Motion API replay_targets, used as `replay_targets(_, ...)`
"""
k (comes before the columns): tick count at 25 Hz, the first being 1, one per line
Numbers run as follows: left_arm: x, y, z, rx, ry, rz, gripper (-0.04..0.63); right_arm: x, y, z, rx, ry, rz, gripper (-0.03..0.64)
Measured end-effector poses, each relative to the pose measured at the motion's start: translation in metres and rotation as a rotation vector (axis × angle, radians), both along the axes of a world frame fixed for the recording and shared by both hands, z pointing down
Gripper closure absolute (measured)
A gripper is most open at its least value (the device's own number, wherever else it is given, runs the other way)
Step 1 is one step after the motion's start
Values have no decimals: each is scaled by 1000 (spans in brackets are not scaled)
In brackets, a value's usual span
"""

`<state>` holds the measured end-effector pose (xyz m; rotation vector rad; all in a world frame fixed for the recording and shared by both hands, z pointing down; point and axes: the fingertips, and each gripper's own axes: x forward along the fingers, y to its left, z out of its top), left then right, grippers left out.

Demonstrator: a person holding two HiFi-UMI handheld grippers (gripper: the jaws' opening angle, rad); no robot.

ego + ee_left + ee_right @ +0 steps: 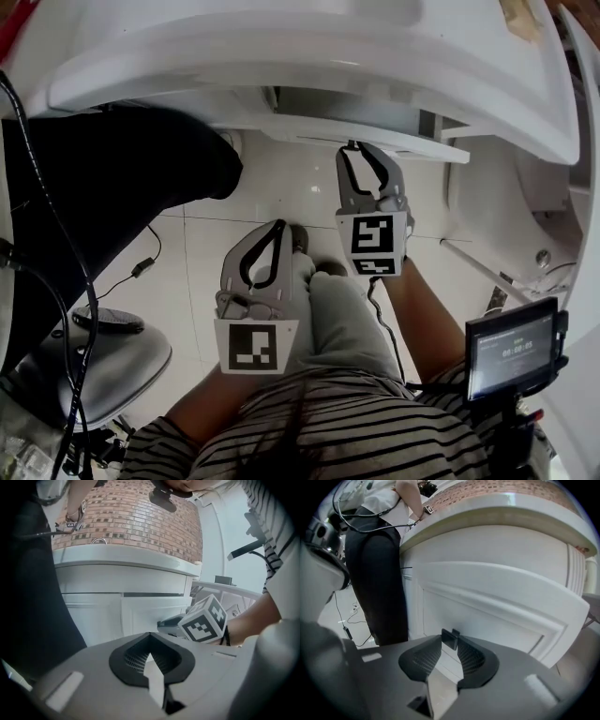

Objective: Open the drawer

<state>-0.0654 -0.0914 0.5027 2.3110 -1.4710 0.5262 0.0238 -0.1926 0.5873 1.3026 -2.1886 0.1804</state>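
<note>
The white drawer front point(497, 602) fills the right gripper view, with a small dark handle point(450, 638) on its lower edge. My right gripper point(449, 645) is right up against it, jaws a little apart, and the handle shows in the gap at the fingertips; a firm grip does not show. In the head view the right gripper point(353, 150) reaches under the white cabinet's edge point(394, 141). My left gripper point(279, 227) hangs lower, over my knee, its tips together and empty. The left gripper view shows its shut tips point(149, 637) facing the cabinet point(117, 578).
A person in black trousers point(112, 187) stands close at the left of the cabinet. A grey stool point(112, 361) and cables point(141, 267) lie on the tiled floor at the left. A small screen on a stand point(514, 347) is at my right. A brick wall point(136, 513) rises behind the counter.
</note>
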Motion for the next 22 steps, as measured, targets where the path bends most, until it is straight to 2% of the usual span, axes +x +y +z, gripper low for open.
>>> replay_targets(7, 2, 41, -52, 27, 12, -25, 581, -5, 91, -25, -65, -9, -40, 518)
replay_targets(13, 6, 55, -43, 7, -10, -2, 581, -11, 144, -1, -155, 2, -97, 529)
replay_targets(22, 12, 62, -35, -28, 0, -17, 581, -10, 152, 19, -207, 28, -92, 534)
